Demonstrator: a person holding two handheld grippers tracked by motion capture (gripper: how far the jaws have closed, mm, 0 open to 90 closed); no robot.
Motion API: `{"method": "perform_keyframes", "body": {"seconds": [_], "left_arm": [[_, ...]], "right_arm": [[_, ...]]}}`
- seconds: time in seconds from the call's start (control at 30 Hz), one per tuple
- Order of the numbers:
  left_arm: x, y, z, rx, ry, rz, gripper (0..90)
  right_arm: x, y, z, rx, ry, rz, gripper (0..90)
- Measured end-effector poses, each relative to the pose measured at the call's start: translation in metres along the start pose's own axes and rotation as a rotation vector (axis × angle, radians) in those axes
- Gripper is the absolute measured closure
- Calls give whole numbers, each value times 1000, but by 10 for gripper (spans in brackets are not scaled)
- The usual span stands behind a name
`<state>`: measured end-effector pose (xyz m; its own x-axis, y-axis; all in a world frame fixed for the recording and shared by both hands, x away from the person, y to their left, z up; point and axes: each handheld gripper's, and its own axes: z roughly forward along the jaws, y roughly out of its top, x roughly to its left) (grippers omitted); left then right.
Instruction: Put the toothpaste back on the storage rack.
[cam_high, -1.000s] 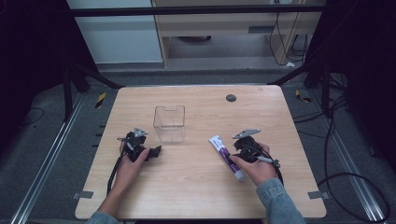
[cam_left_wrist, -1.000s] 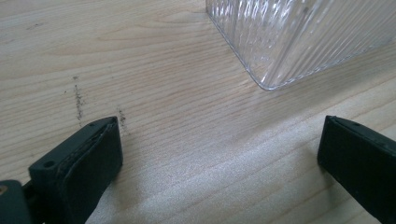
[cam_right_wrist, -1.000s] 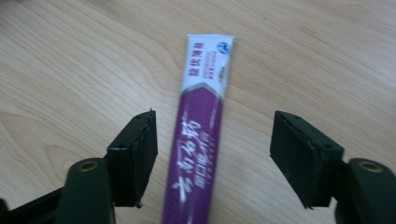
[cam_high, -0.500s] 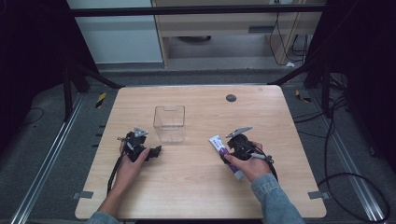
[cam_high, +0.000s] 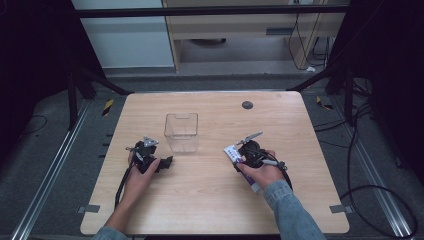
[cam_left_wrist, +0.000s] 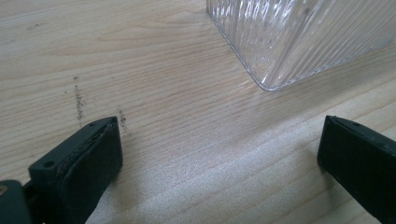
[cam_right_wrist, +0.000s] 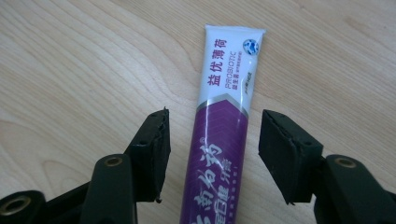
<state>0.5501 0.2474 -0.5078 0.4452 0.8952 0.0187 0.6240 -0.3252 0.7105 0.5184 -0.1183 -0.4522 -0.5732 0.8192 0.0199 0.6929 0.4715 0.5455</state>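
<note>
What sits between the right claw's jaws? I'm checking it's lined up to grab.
The tube lies on the table between the right claw's open jaws, a gap on either side, in the right gripper view.

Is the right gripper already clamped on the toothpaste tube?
No: the right gripper straddles the toothpaste tube, jaws apart with gaps on both sides.

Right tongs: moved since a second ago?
Yes. The right tongs shifted left toward the clear container, now straddling the toothpaste tube, open.

Table (cam_high: 210, 200) evenly lit from above; surroundings dim; soft shadows; close fingers (cam_left_wrist: 79, 172) slightly blurred.
</note>
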Motion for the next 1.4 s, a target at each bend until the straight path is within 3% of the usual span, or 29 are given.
{"method": "perform_keyframes", "body": {"seconds": [0.47,0.97,1.13,1.4], "left_arm": [[0,0,0,0,0,1,0],[0,0,0,0,-1,0,0],[0,0,0,0,-1,1,0],[0,0,0,0,-1,0,0]], "right_arm": [[-7,10,29,94,-2,39,455],[-7,20,37,145,-6,39,461],[-7,21,38,150,-4,52,469],[-7,22,40,151,-6,35,477]]}}
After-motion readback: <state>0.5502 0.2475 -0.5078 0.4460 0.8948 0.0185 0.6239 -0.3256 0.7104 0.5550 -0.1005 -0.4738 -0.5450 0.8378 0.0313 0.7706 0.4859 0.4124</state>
